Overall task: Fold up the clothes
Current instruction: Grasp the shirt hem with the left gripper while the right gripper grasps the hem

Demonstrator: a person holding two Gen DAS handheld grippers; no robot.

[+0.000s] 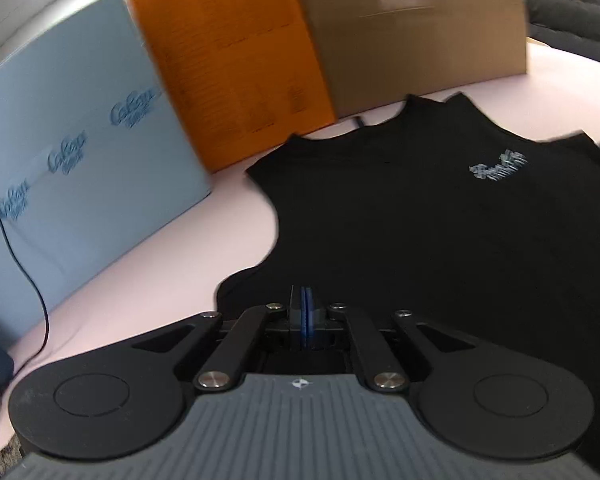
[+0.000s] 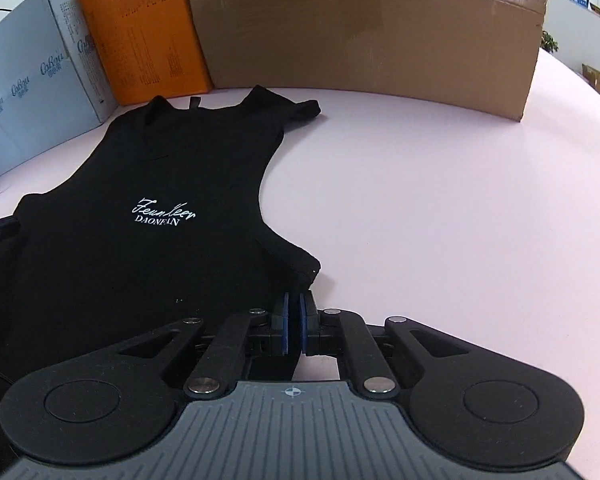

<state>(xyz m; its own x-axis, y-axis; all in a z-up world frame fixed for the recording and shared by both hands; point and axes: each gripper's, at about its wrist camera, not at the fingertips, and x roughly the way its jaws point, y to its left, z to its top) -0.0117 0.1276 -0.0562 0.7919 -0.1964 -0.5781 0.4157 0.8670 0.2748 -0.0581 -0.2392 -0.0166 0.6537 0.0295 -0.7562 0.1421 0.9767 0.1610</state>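
- Black tank top (image 2: 140, 216) is lying flat on the pink table (image 2: 440, 208), straps toward the boxes.
- Left gripper (image 1: 304, 300) is pinching its fabric, jaws closed.
- Right gripper (image 2: 294, 308) is gripping its side edge, jaws nearly closed.

Vest (image 2: 148, 200) lies on table (image 2: 420, 200) — boxes (image 2: 360, 28) behind, seemingly touching.

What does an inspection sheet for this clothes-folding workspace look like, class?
Surface: pale pink table, bare to the right of the garment.
Job's things: black vest lying flat, white logo up, straps toward the boxes.
Clutter: nothing seen.
Grippers: left tongs shut, over the vest; right tongs nearly shut at the vest's edge; grip unclear.
Cables: black cable hanging before the blue box.
Surroundings: orange box and brown box behind.
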